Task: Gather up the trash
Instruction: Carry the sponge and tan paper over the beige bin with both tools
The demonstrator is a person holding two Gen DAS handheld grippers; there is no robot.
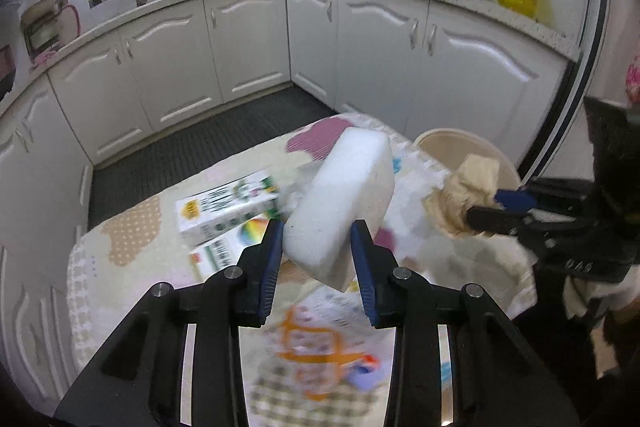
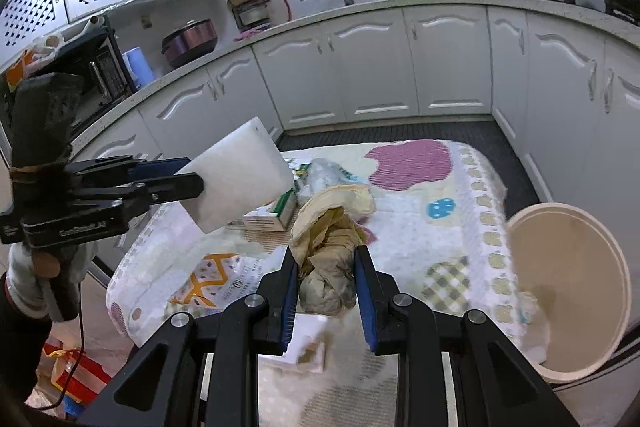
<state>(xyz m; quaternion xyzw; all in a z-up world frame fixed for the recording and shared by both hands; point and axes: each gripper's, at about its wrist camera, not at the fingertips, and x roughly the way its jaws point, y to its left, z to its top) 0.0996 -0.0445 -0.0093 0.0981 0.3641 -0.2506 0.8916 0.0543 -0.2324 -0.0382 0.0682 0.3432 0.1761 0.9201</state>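
My left gripper is shut on a white foam block and holds it tilted above the table; the block also shows in the right wrist view. My right gripper is shut on a crumpled beige paper wad, held above the table; the wad shows at the right of the left wrist view. A beige bin stands beside the table's right edge, seen behind the wad in the left wrist view.
A patterned cloth covers the table. Green-and-white cartons and a clear plastic bag lie on it. White cabinets and a dark floor mat lie beyond.
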